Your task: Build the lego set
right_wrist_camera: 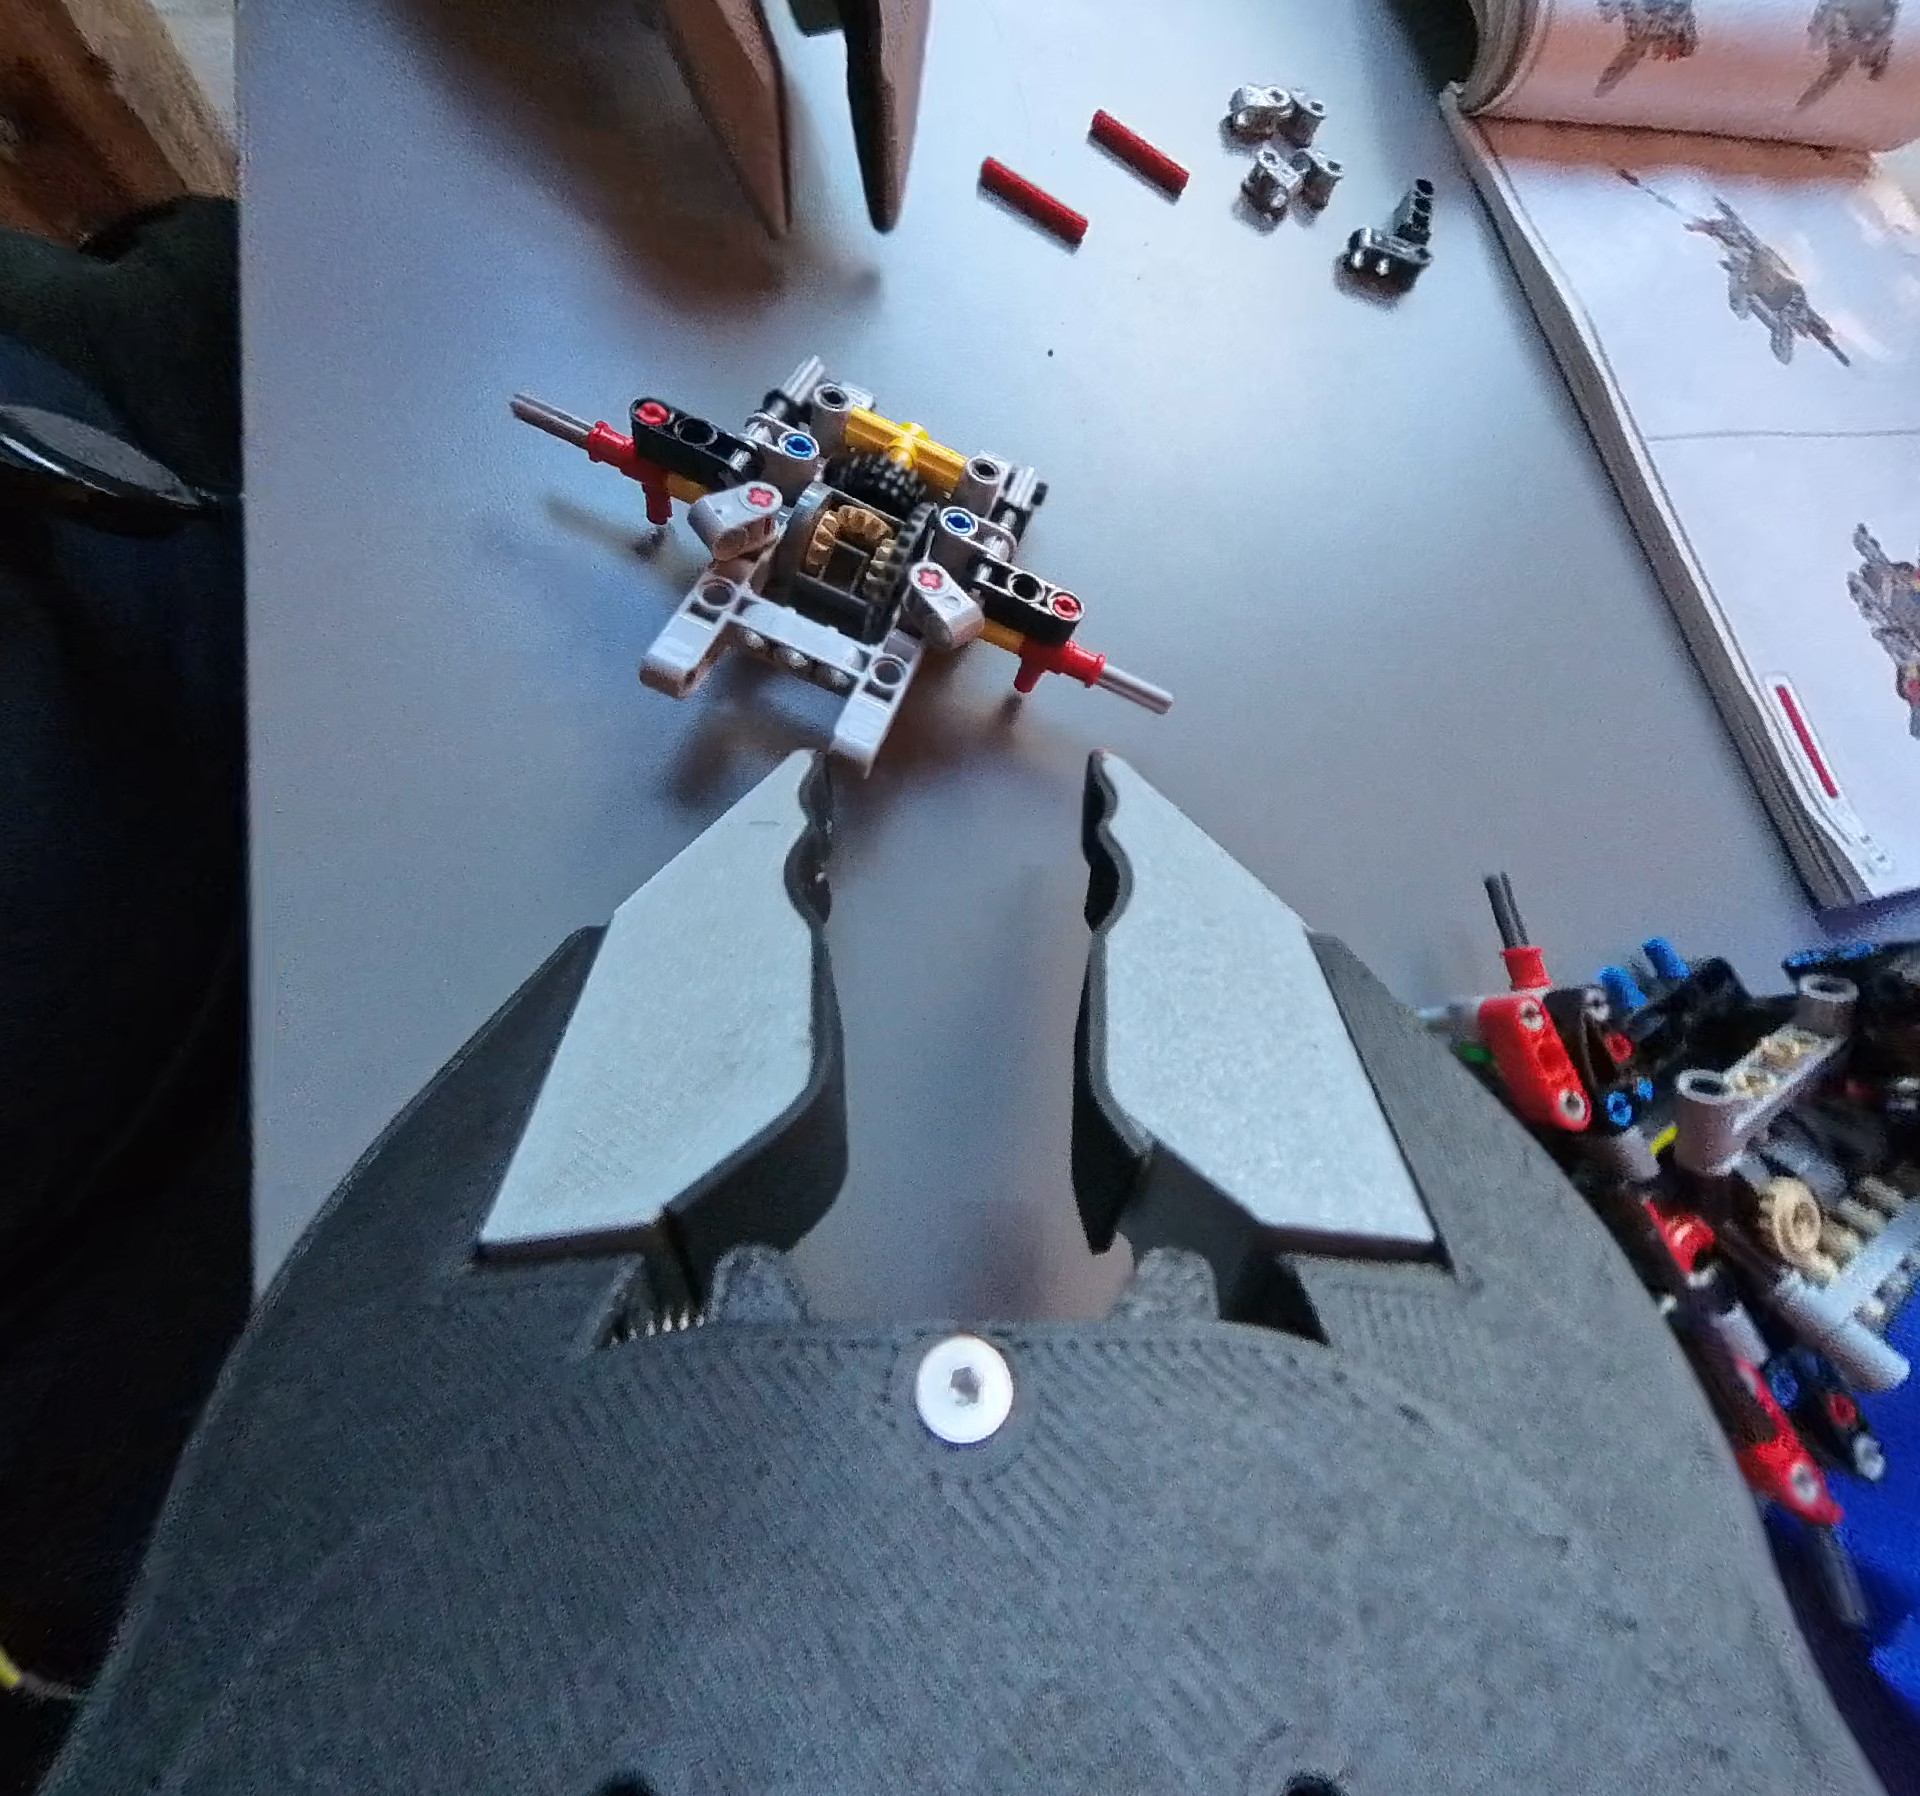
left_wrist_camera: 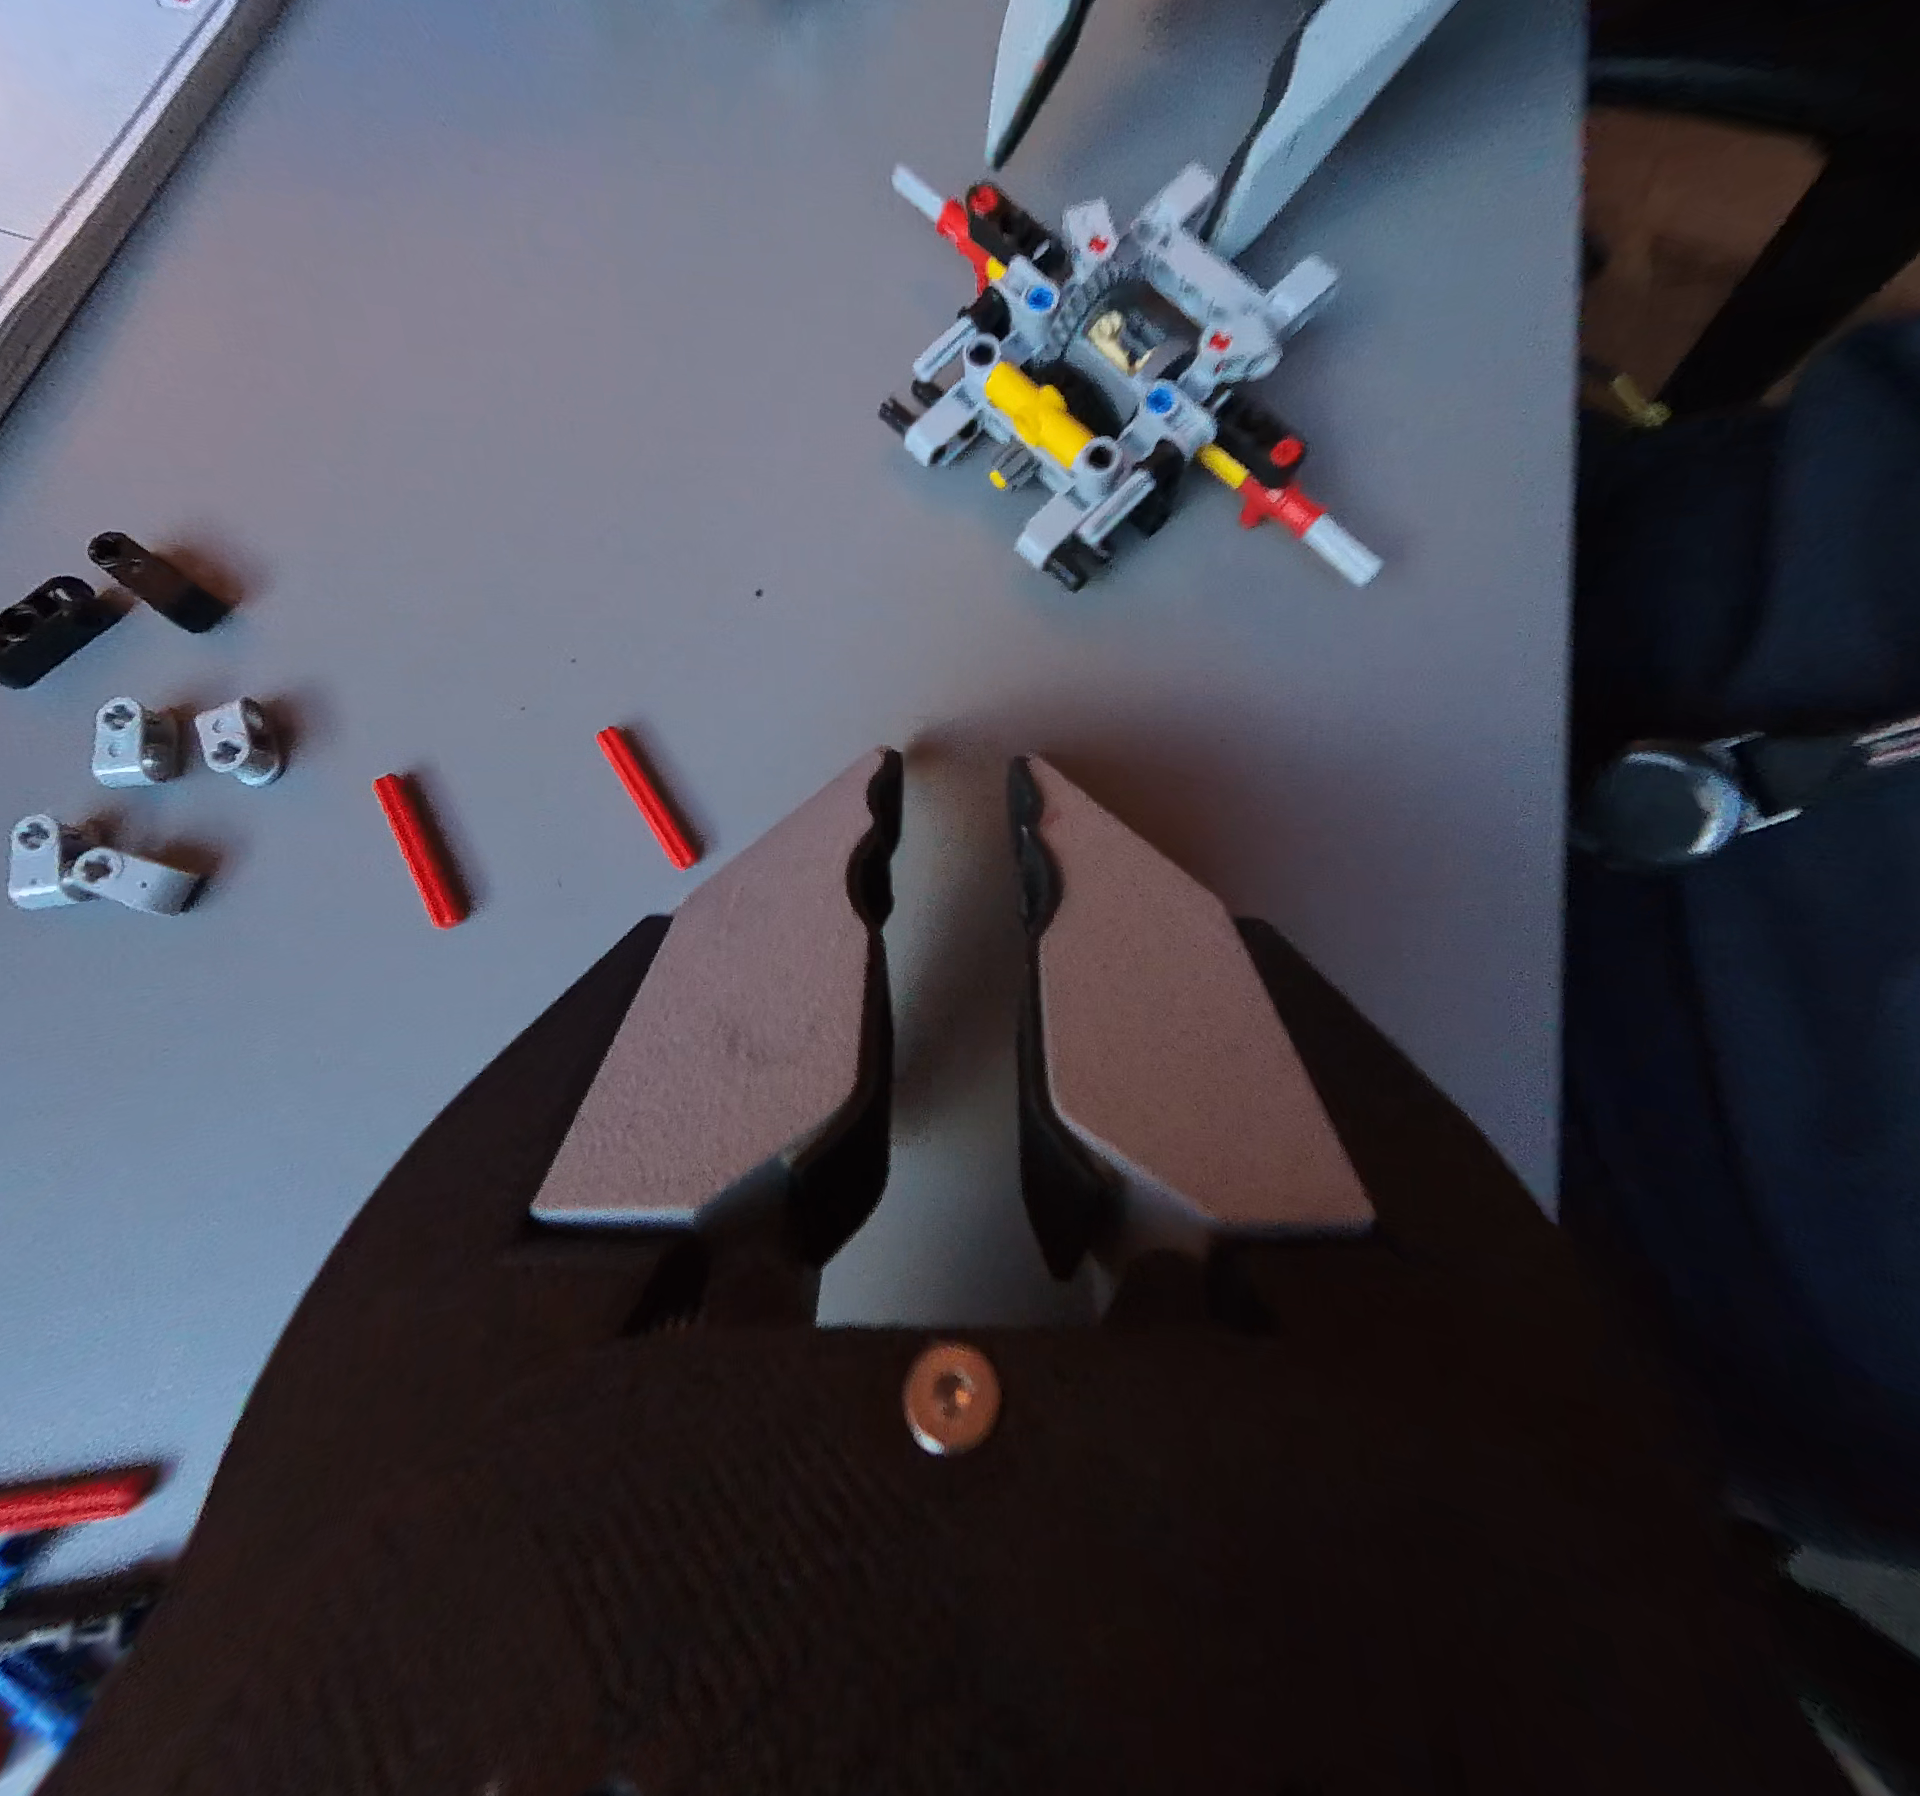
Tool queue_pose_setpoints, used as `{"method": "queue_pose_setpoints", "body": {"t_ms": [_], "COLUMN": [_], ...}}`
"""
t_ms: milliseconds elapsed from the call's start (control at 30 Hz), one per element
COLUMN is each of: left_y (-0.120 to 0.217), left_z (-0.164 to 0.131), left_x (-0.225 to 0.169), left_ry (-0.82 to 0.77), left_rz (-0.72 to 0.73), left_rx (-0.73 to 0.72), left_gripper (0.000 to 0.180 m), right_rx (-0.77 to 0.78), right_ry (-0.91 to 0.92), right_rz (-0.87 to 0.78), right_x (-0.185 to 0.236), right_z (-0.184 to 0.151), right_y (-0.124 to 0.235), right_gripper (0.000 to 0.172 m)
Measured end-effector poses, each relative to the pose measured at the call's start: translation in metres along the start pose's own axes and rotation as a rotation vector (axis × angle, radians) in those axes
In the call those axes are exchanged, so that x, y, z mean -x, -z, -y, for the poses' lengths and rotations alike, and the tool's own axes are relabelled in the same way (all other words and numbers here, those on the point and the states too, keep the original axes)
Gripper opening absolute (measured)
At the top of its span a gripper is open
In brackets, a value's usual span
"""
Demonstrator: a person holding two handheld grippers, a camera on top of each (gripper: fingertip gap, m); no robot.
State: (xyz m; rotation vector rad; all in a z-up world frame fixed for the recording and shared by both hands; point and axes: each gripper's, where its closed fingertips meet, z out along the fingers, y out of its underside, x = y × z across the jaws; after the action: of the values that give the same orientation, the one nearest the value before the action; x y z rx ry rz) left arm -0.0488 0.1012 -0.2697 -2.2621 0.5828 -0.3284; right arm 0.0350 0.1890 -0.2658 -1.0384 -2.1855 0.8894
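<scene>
Grey-framed brick gear assembly: stands on the grey desk, in the middle ground between both tongs. Its long axis is the axle line, grey rod ends with red bushes at each tip, running across the right wrist view from upper left to lower right. A tan bevel gear sits in its centre frame; a yellow connector lies on the far side.

Right tongs: grey fingers, parted wide, nothing between them but bare desk. They lie just beside the assembly's nearest grey frame leg, the left fingertip close to it; contact cannot be told. This is the nearer pair.

Left tongs: brownish fingers, parted narrowly, holding nothing, tips over bare desk. The assembly lies ahead and slightly right, apart from them.

Loose parts, left of the left tongs: two red axles, grey connectors, black connectors. An open instruction booklet lies at the desk's far side.
</scene>
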Motion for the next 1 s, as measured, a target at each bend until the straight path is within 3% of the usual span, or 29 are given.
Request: {"method": "queue_pose_setpoints", "body": {"t_ms": [167,433,667,800,1000], "left_y": [-0.004,0.006,0.024,0.028,0.024], "left_z": [0.002,0.012,0.022,0.020,0.017], "left_x": [0.008,0.019,0.041,0.048,0.048], "left_ry": [-0.051,-0.051,-0.030,-0.022,-0.046], "left_rz": [0.043,0.134,0.263,0.292,0.293], "left_rx": [0.006,-0.078,-0.187,-0.187,-0.154], "left_gripper": [0.009,0.009,0.010,0.008,0.005], "right_rx": [0.014,-0.097,-0.265,-0.408,-0.273], "right_ry": [0.058,0.062,0.126,-0.002,0.056], "right_rz": [0.028,0.016,-0.142,-0.012,0.177], "right_x": [-0.007,-0.013,-0.074,-0.086,-0.050], "right_z": [0.004,0.018,0.058,0.077,0.046], "right_y": [-0.013,-0.005,0.007,0.007,0.012], "right_gripper": [0.029,0.033,0.031,0.028,0.020]}}
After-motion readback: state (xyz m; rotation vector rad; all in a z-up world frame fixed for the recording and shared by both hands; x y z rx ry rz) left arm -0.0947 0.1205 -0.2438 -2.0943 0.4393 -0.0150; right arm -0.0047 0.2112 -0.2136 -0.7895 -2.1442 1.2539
